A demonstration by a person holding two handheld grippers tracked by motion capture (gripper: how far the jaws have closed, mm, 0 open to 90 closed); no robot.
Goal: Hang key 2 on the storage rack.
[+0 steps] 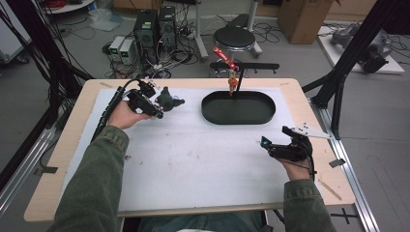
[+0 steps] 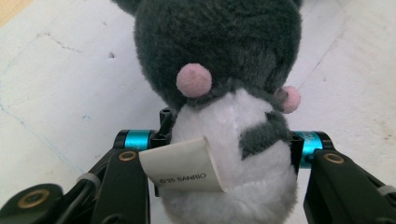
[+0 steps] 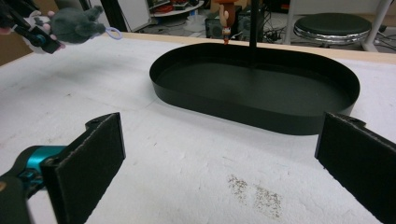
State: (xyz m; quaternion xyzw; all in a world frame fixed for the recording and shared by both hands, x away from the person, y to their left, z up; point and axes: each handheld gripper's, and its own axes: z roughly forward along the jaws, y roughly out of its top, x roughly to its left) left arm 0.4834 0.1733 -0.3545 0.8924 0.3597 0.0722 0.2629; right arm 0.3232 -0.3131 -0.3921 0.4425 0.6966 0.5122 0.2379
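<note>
Plush toy [image 2: 219,93] — clamped in left claw [image 2: 224,149].

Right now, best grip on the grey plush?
Stay on the white belly of the grey plush, pinched across its sides, as the left gripper has it. The belly is narrower and softer than the big head, and the head pointing away from the jaws keeps them clear of the tray.

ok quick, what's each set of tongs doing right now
Left tongs: closed on the grey and white plush toy, lifted off the white mat.
Right tongs: open, holding nothing, near the black oval tray.
</note>
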